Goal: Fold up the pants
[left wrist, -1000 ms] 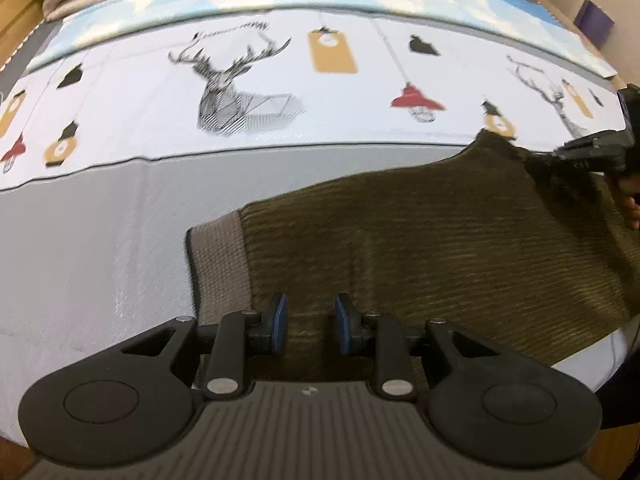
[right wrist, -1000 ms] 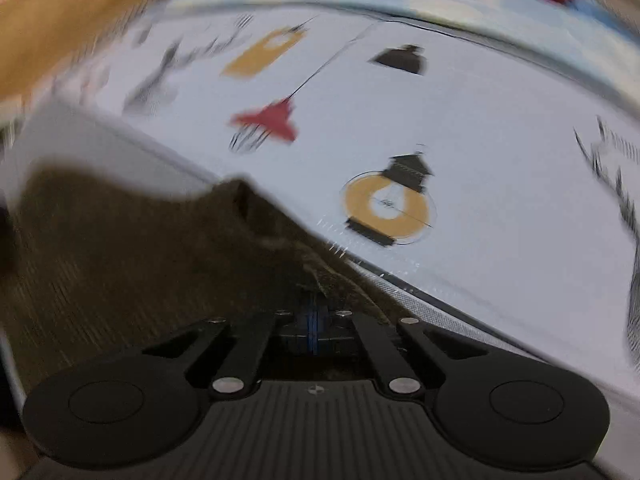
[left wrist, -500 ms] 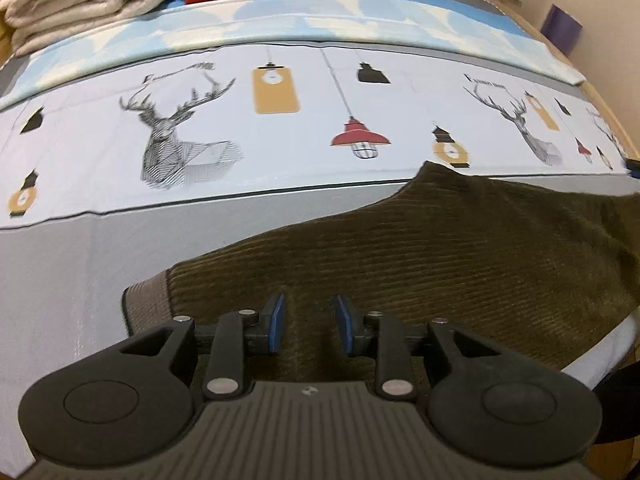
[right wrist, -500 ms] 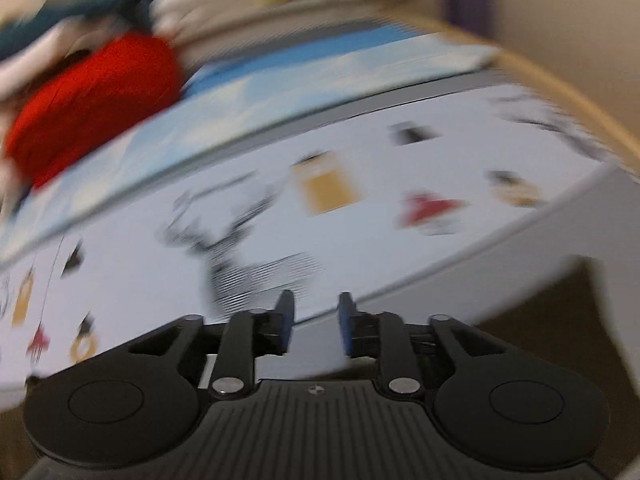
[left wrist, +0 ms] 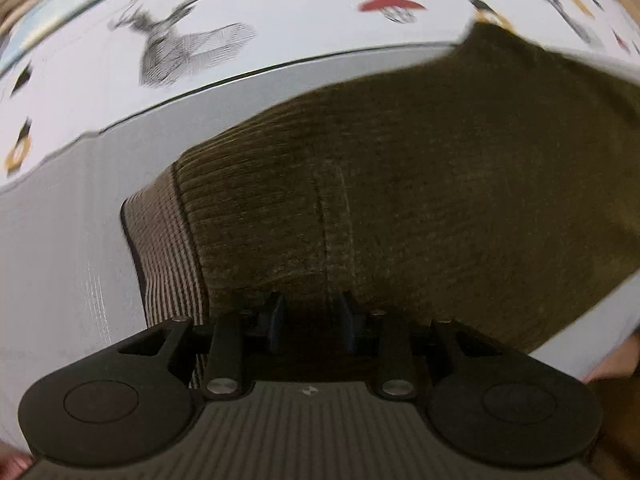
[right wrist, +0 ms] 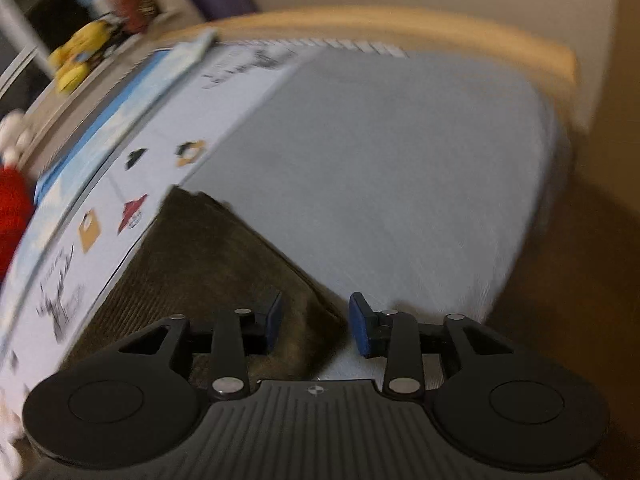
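Observation:
Olive-brown corduroy pants point(left wrist: 400, 184) lie flat on the bed, with a lighter ribbed band point(left wrist: 164, 248) at their left end. My left gripper point(left wrist: 310, 326) is open and sits low over the pants' near edge, close to a seam. In the right wrist view the pants point(right wrist: 208, 264) end in a corner pointing away. My right gripper point(right wrist: 314, 326) is open and hovers over the pants' right edge, holding nothing.
The bed has a grey sheet point(right wrist: 380, 184) and a white printed cover with deer and lamps point(left wrist: 192, 44). A wooden bed frame point(right wrist: 400, 28) curves along the far side. A red bundle point(right wrist: 10, 216) and a yellow toy point(right wrist: 76, 56) sit beyond the bed.
My right gripper let go of the pants' corner, opened and swung to their right edge. My left gripper dropped closer to the near edge of the pants.

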`<state>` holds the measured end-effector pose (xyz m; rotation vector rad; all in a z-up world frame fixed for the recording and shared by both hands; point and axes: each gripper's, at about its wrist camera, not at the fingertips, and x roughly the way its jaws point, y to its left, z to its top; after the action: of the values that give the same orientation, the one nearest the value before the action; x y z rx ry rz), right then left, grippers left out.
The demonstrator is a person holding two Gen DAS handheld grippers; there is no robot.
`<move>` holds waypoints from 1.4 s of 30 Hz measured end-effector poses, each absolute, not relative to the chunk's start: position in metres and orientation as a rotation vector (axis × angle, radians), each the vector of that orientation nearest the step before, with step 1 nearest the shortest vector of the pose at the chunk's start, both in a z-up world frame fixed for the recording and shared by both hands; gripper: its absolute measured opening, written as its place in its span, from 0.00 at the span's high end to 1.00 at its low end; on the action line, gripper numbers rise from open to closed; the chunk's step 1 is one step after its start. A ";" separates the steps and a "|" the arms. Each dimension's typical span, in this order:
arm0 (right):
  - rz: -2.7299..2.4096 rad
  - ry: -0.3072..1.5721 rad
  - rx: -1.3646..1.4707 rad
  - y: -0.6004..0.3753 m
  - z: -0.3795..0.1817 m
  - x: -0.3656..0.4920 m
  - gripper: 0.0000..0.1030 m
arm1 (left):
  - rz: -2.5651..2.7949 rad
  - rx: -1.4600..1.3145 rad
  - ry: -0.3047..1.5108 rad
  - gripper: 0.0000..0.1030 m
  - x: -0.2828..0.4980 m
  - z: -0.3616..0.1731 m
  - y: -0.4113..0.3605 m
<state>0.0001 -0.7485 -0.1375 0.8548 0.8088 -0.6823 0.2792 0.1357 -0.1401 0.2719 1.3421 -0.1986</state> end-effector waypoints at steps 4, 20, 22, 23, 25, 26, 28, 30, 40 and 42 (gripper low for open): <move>-0.681 0.826 1.026 -0.758 -0.159 -0.001 0.55 | -0.189 0.332 1.304 0.64 0.276 -0.134 0.123; -0.794 0.812 1.125 -0.751 -0.179 0.022 0.77 | -0.191 0.317 1.272 0.64 0.280 -0.126 0.115; -0.803 0.787 1.118 -0.748 -0.170 0.023 0.78 | -0.197 0.303 1.254 0.64 0.279 -0.120 0.113; -0.809 0.772 1.110 -0.746 -0.164 0.025 0.78 | -0.201 0.296 1.243 0.64 0.278 -0.117 0.112; -0.807 0.742 1.051 -0.736 -0.144 0.032 0.78 | -0.208 0.285 1.219 0.64 0.278 -0.110 0.110; -0.797 0.724 1.003 -0.729 -0.133 0.038 0.78 | -0.212 0.278 1.206 0.64 0.277 -0.107 0.109; -0.767 0.685 0.858 -0.705 -0.101 0.056 0.78 | -0.214 0.266 1.189 0.64 0.275 -0.101 0.107; -0.719 0.640 0.690 -0.668 -0.068 0.077 0.78 | -0.211 0.258 1.174 0.64 0.275 -0.097 0.108; -0.104 0.413 -0.022 -0.362 0.003 0.150 0.78 | -0.169 0.175 1.142 0.64 0.275 -0.084 0.131; 0.086 0.421 -0.113 -0.296 -0.012 0.149 0.78 | -0.160 0.163 1.142 0.64 0.274 -0.084 0.137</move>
<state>0.1491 -0.2957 -0.0124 -0.1131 0.4206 0.0862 0.2742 0.1372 -0.0838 0.1626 1.1421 -0.1605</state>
